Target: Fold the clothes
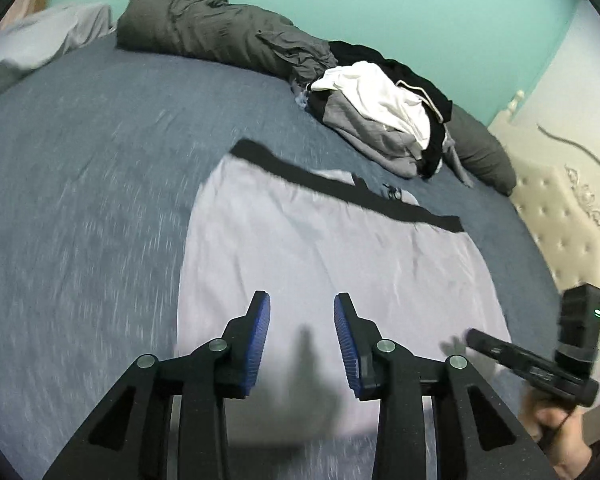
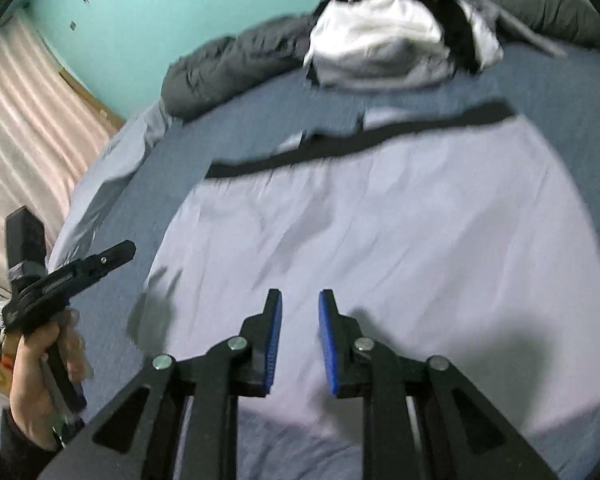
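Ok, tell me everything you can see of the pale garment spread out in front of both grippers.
The pale garment is light lavender-grey, thin woven-looking cloth with a black band along its far edge. It lies spread nearly flat and lightly creased on the blue bedsheet, short of the clothes pile. Both grippers, left and right, are open above it, gripping nothing.

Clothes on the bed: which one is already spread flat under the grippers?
The pale lavender garment with the black band, spread flat on the blue sheet. The other clothes sit crumpled in a white, grey and black pile beyond it.
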